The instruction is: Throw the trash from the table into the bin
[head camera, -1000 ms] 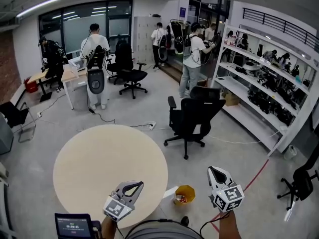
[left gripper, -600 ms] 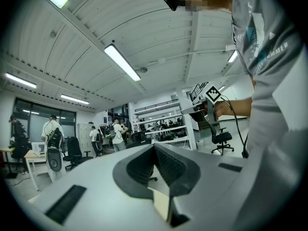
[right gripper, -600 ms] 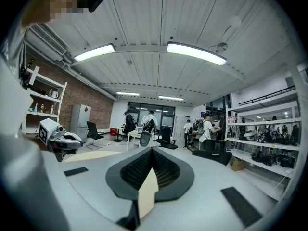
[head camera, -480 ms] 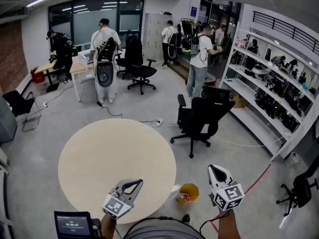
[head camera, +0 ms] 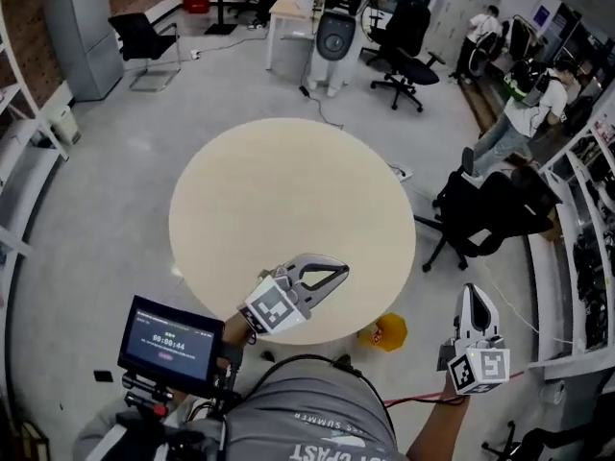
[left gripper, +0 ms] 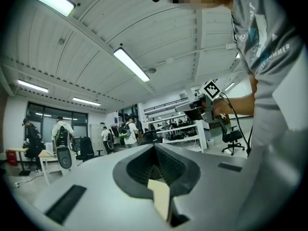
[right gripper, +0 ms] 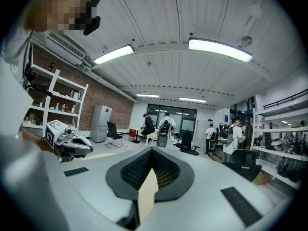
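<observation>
At the round, matte beige table, the left tool and right tool have ribbed jaws pressed together.

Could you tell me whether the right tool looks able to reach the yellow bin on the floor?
Probably yes: the right tool is shut and empty, and only bare floor shows between it and the yellow bin.

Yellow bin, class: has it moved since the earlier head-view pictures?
No. The yellow bin still stands on the floor just off the round table's near right edge, as before; only the camera's view has swung.
</observation>
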